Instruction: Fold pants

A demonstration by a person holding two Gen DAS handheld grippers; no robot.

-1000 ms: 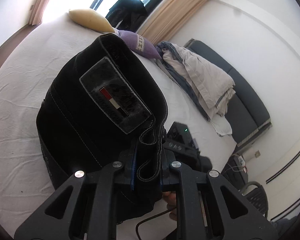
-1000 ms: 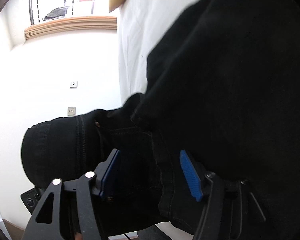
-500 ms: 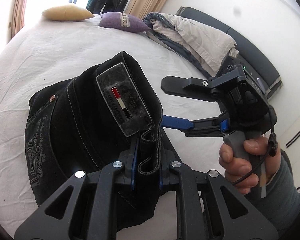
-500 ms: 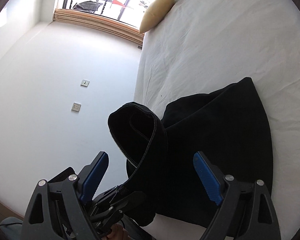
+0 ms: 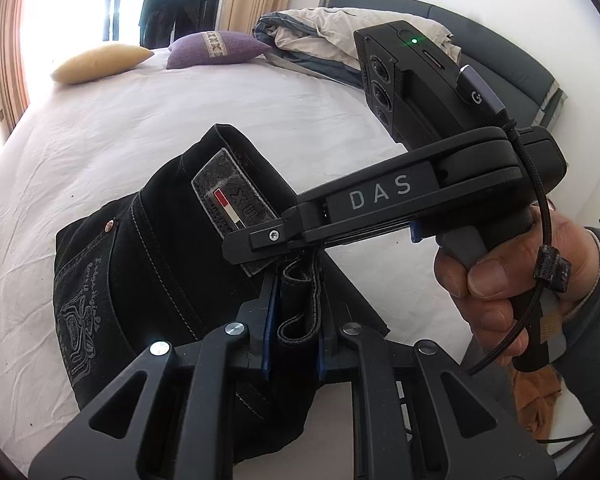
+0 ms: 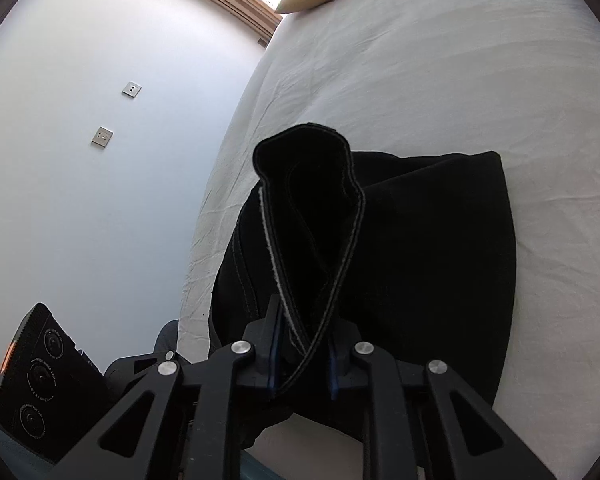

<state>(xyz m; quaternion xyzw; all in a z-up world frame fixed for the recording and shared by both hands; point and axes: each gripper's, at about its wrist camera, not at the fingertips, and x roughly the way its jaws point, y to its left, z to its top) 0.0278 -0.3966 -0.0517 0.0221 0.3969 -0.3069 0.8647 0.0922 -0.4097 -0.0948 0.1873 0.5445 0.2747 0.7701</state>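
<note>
Tongs, left (image 5: 294, 330) and right (image 6: 302, 350), both clamp pants (image 5: 148, 264) waistband.

black jeans (image 5: 148, 280): 1 | handheld grippers: 2, left gripper (image 5: 292, 344), right gripper (image 6: 302, 364) | cushions: 2, yellow cushion (image 5: 100, 62), purple cushion (image 5: 216, 48) | wall plates (image 6: 102, 136): 2 | white bed (image 5: 100, 140): 1 | dark sofa (image 5: 512, 76): 1

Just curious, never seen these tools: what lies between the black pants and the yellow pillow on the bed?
Only bare white bedsheet lies between the black pants and the yellow pillow; both wrist views show it.
</note>
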